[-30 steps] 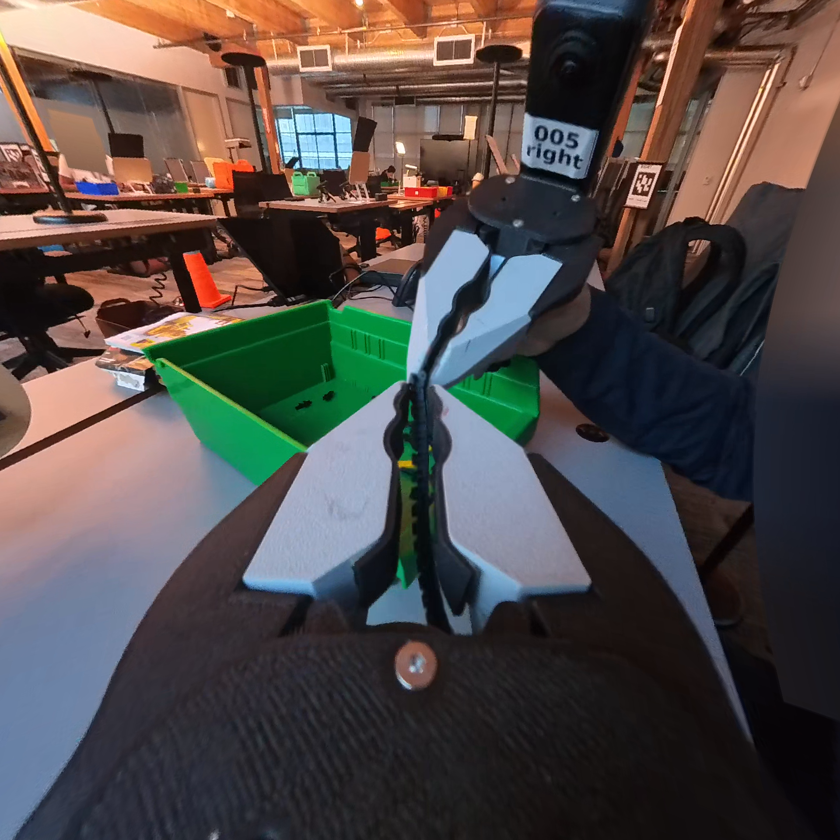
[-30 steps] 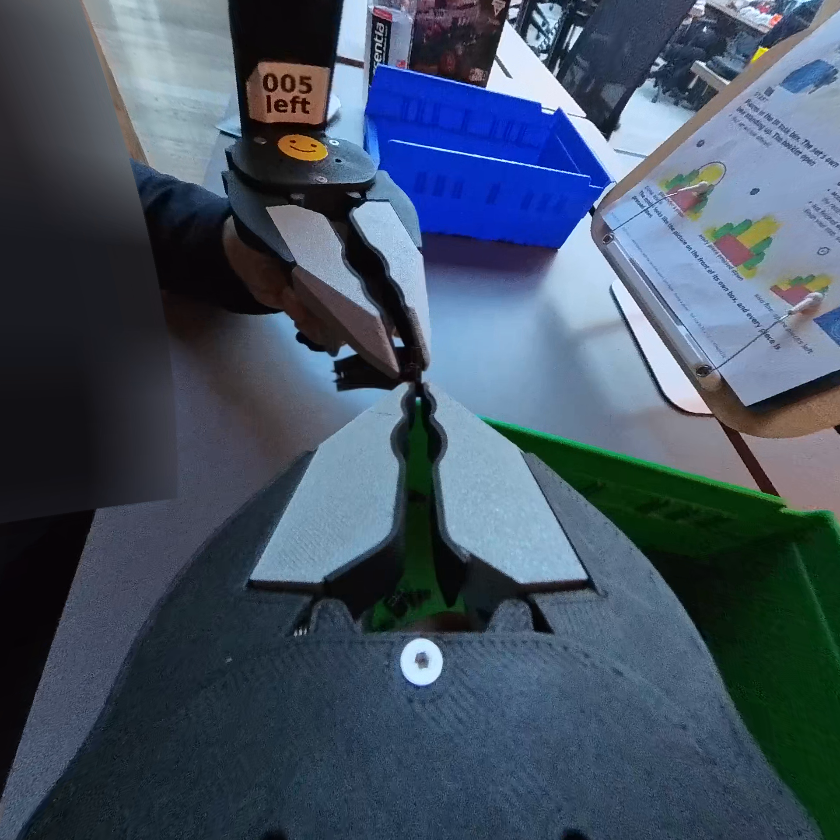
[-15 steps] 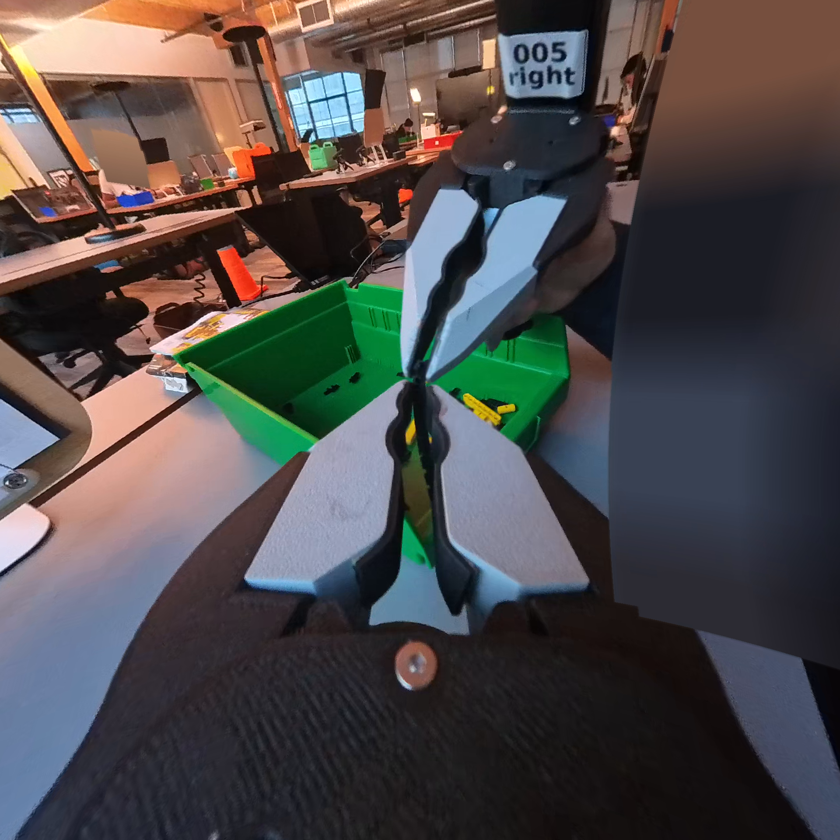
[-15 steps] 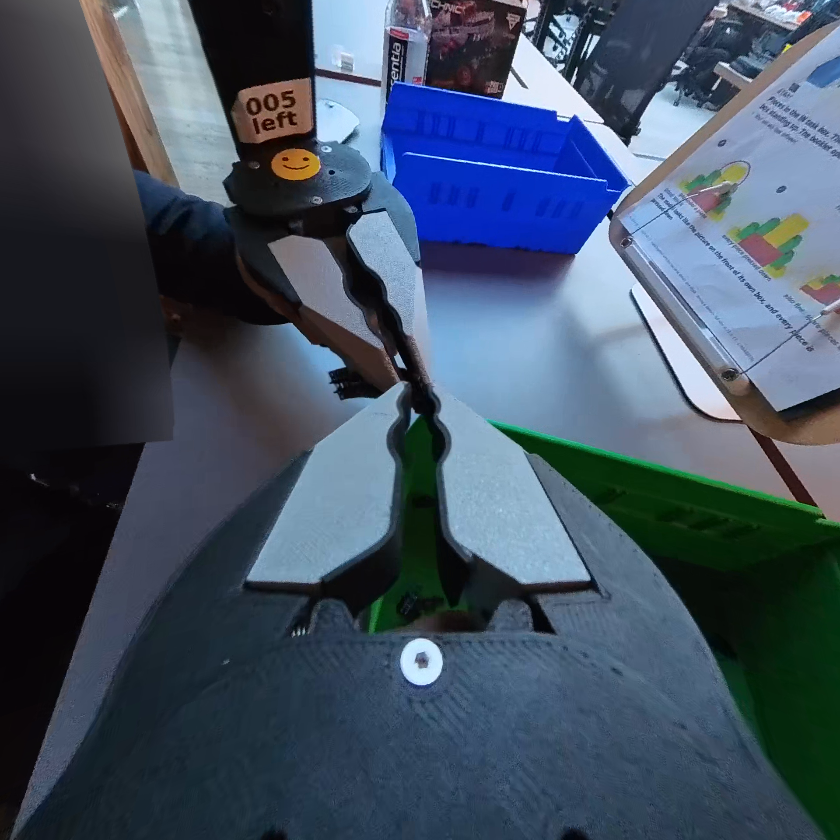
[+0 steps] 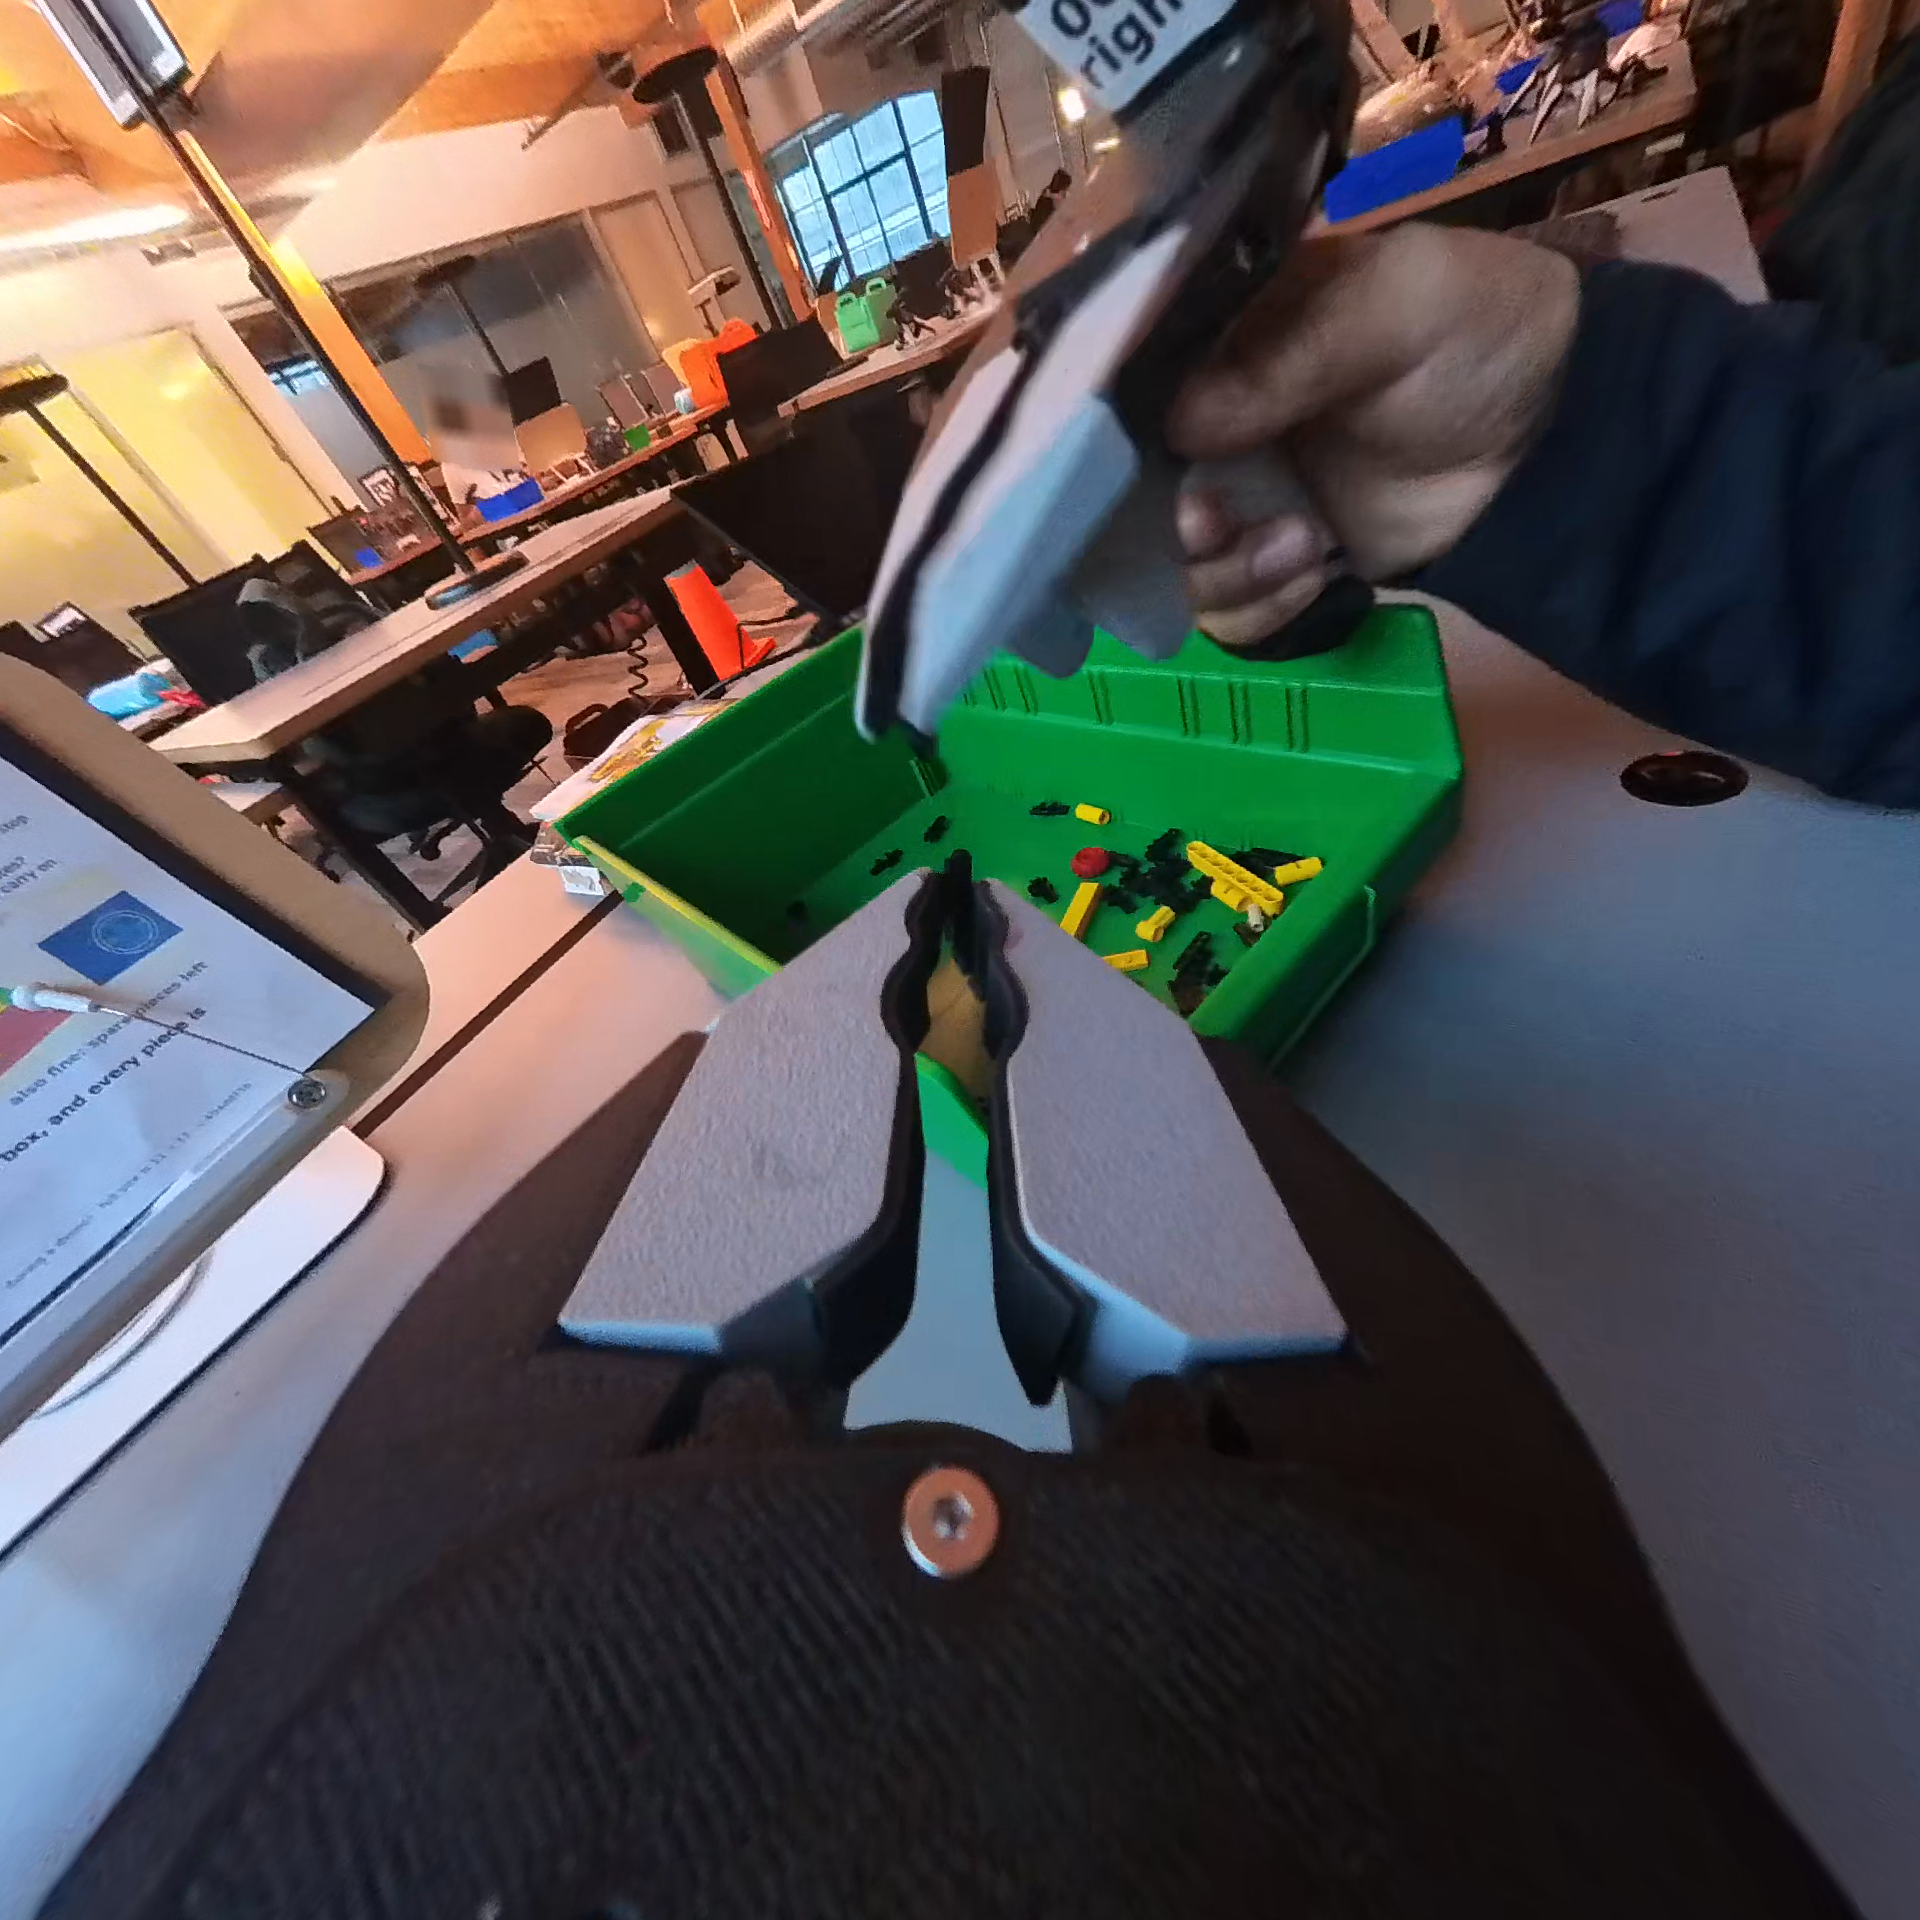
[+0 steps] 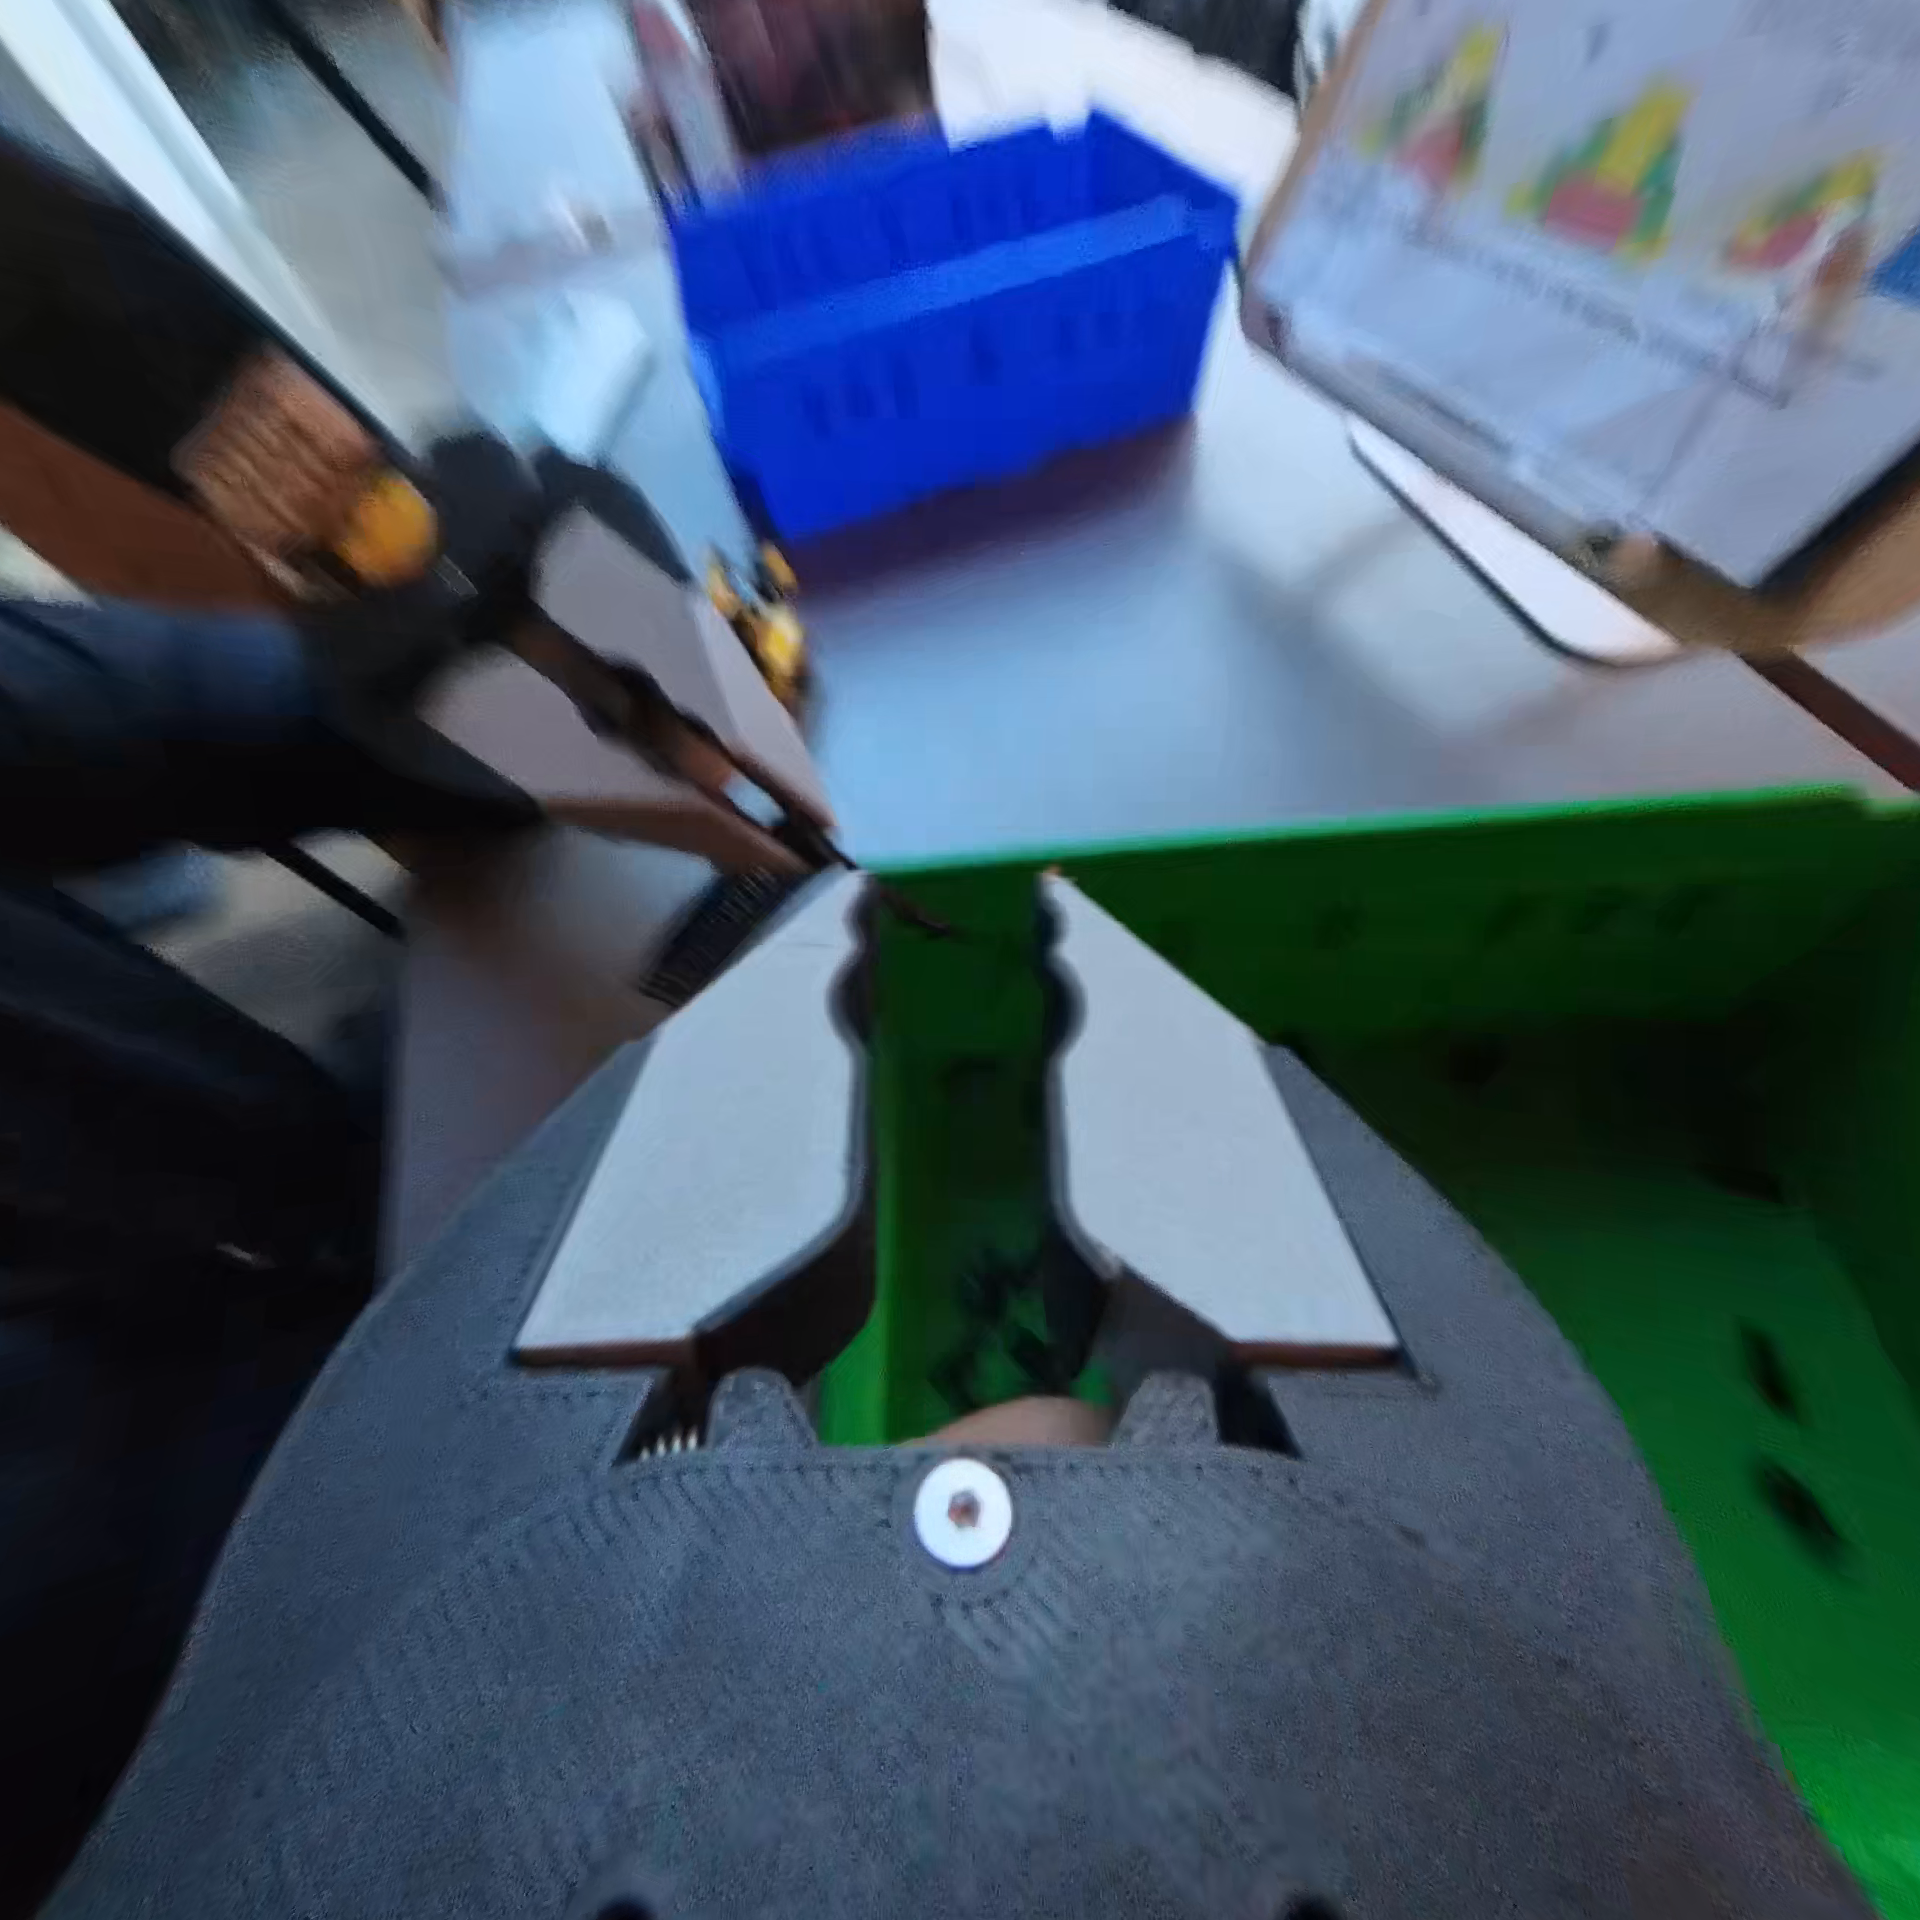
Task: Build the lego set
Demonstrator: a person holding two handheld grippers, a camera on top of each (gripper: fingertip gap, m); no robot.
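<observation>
My left gripper [image 5: 956,894] is shut on a small yellow and black lego piece [image 5: 948,1013], held above the table just in front of the green bin [image 5: 1195,717]. The bin holds several loose yellow, black and red pieces [image 5: 1195,883]. My right gripper [image 6: 954,899] is open and empty, with green bin wall showing between its fingers. In the left wrist view it [image 5: 894,722] hangs over the bin's left half, above and apart from the left gripper's tips. The right wrist view is blurred. It shows the left gripper [image 6: 821,842] at left with a yellow-black piece [image 6: 764,618] on it.
A blue bin [image 6: 935,343] stands farther along the grey table. An instruction board on a stand [image 6: 1610,260] is on the right there and at the left edge of the left wrist view [image 5: 104,1039]. A person's hand and dark sleeve [image 5: 1403,416] hold the right gripper. The grippers are tip to tip, or close to it.
The two grippers were tip to tip. The right gripper has opened and pulled away over the bin. The left gripper stays shut on its piece and has turned, so the bin's contents show.
</observation>
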